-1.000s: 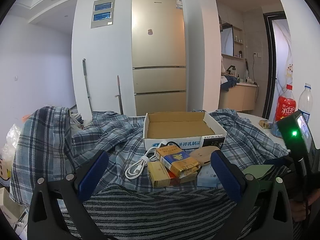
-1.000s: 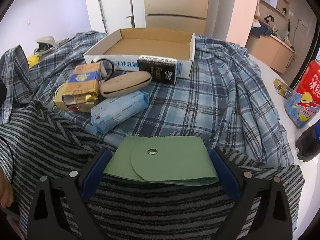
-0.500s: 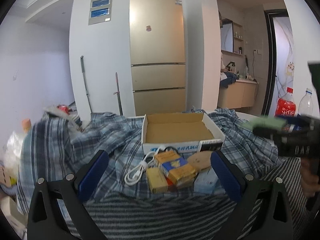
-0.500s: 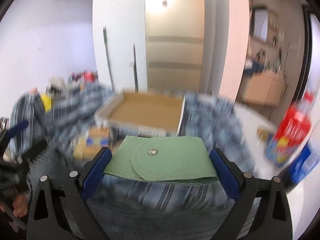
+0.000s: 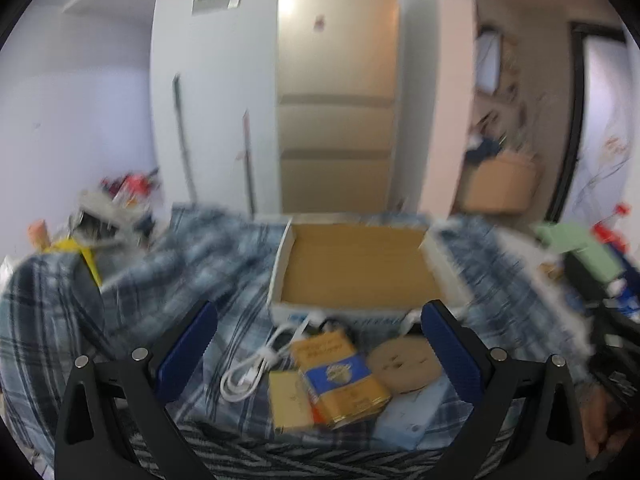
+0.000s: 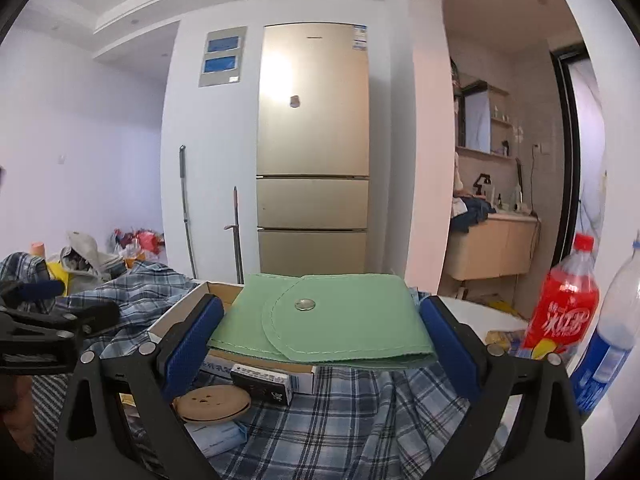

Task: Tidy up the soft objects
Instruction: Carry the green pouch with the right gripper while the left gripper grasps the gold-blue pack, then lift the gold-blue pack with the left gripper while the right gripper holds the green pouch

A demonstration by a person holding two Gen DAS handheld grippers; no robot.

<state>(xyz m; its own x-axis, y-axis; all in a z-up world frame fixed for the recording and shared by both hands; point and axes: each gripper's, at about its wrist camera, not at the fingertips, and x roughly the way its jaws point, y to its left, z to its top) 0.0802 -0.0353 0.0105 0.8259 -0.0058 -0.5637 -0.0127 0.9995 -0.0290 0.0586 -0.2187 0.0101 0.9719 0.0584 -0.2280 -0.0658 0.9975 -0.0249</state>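
Note:
My right gripper (image 6: 320, 320) is shut on a flat green pouch (image 6: 320, 320) with a metal snap, held level in the air above the near edge of the open cardboard box (image 6: 188, 310). The pouch also shows at the right of the blurred left wrist view (image 5: 576, 244). My left gripper (image 5: 316, 348) is open and empty, hovering over a pile in front of the box (image 5: 352, 268): a blue-and-yellow packet (image 5: 340, 380), a tan oval case (image 5: 404, 364), a pale blue tissue pack (image 5: 404, 420) and a white cable (image 5: 256, 368).
Plaid cloth (image 6: 360, 420) and striped cloth (image 5: 280, 460) cover the table. A red soda bottle (image 6: 560, 312) and a clear water bottle (image 6: 612, 340) stand at the right. A black box (image 6: 260, 382) leans on the cardboard box front. A gold fridge (image 6: 312, 160) stands behind.
My right gripper has lifted the green pouch off the striped cloth and tilted up to level. My left gripper has moved forward, closer to the pile and the box.

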